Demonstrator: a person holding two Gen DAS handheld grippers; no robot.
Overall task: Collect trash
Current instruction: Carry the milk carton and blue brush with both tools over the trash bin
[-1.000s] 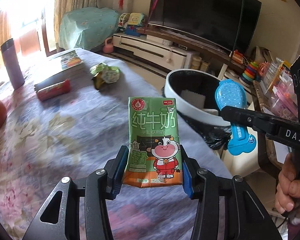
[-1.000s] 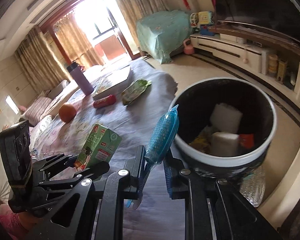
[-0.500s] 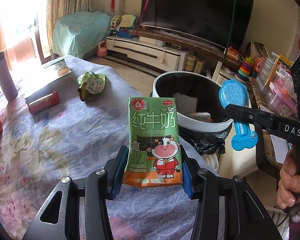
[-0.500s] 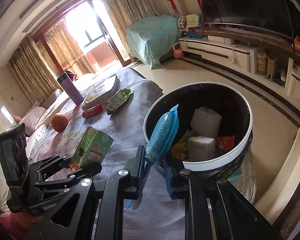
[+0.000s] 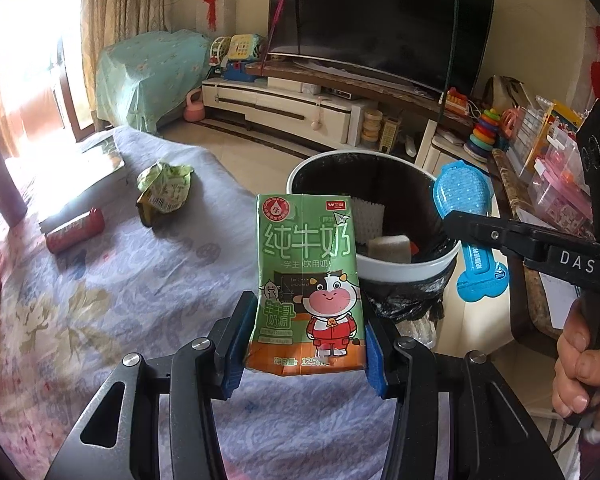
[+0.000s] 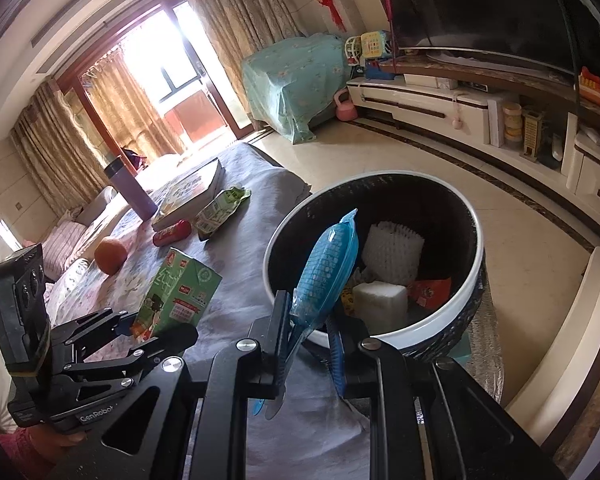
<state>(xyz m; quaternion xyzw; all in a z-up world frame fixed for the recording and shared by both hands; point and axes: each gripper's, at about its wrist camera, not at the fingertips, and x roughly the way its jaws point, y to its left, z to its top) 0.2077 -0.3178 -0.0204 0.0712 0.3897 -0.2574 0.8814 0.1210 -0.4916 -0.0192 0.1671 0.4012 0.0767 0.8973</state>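
Note:
My left gripper (image 5: 304, 356) is shut on a green milk carton (image 5: 308, 280) and holds it upright above the table edge, just short of the trash bin (image 5: 404, 270). The carton also shows in the right wrist view (image 6: 176, 292). My right gripper (image 6: 308, 344) is shut on a blue plastic packet (image 6: 326, 276), held over the near rim of the bin (image 6: 452, 304). The packet shows in the left wrist view (image 5: 466, 208) at the bin's right side. The bin holds white foam pieces (image 6: 392, 256) and a red wrapper (image 6: 430, 292).
On the flowered tablecloth (image 5: 100, 280) lie a crumpled green wrapper (image 5: 164, 190), a red packet (image 5: 74, 230), a book (image 6: 192, 196), an orange (image 6: 110, 256) and a purple bottle (image 6: 130, 190). A TV stand (image 5: 300, 108) and toy shelves (image 5: 540, 148) stand beyond the bin.
Both grippers have moved forward toward the bin with their loads. The bin now sits closer and more central in both views. Both grips are unchanged.

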